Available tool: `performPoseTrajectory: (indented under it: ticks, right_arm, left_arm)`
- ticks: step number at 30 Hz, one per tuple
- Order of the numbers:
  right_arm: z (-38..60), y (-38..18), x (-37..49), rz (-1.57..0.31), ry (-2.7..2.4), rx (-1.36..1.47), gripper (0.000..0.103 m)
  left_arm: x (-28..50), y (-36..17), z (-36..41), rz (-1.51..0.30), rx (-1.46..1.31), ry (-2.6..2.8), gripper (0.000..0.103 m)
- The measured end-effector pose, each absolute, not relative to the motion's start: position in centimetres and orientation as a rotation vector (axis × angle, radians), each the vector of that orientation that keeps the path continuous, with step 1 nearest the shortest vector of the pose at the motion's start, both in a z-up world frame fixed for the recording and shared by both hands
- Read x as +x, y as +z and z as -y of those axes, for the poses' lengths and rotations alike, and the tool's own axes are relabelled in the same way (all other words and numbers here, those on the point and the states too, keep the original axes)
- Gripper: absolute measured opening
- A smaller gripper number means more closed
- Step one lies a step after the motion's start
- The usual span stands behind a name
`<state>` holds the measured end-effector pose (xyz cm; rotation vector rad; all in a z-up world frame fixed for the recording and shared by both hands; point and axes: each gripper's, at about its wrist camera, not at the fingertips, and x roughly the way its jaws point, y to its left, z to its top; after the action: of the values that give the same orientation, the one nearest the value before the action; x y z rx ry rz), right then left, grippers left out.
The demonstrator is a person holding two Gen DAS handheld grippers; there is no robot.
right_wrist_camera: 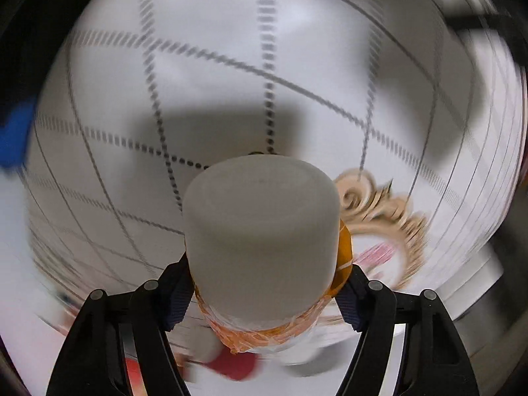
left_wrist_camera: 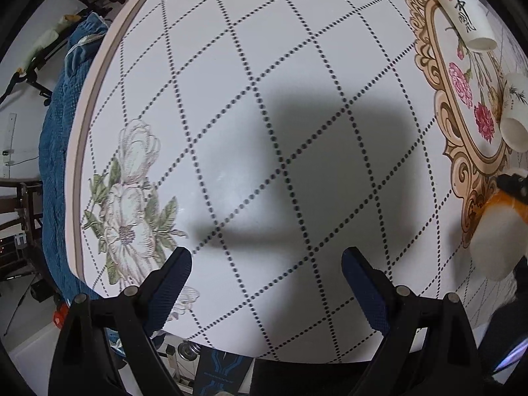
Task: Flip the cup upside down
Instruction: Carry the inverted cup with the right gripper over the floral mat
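Observation:
My right gripper (right_wrist_camera: pixel 264 283) is shut on a white cup with an orange band (right_wrist_camera: pixel 264 231). The cup's flat base points away from the camera, above the table, and the view is blurred by motion. The same cup (left_wrist_camera: pixel 495 244) shows at the right edge of the left wrist view, with the right gripper's dark tip above it. My left gripper (left_wrist_camera: pixel 267 274) is open and empty, low over the tablecloth, well left of the cup.
The round table (left_wrist_camera: pixel 231 99) has a white cloth with dotted diamonds and flower prints. Two white paper cups (left_wrist_camera: pixel 465 13) (left_wrist_camera: pixel 514 112) stand mouth down at the far right. A blue cloth (left_wrist_camera: pixel 62 125) hangs beyond the left rim.

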<state>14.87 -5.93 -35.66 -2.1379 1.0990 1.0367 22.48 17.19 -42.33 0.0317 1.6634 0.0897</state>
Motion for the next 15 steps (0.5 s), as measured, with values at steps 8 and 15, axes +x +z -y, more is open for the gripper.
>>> performPoseTrajectory:
  ticks: [8,15]
  right_arm:
    - [4.5,-33.7,25.0,-1.618,0.715,-1.445,0.075]
    - [6.7,-33.7,32.3,-1.914,0.540,-0.959,0.075]
  left_arm:
    - [22.6,-41.1,-19.1,-1.651,0.048,0.094,0.093]
    - [23.1,-40.1,-18.5,-1.636,0.075,0.073,0.093]
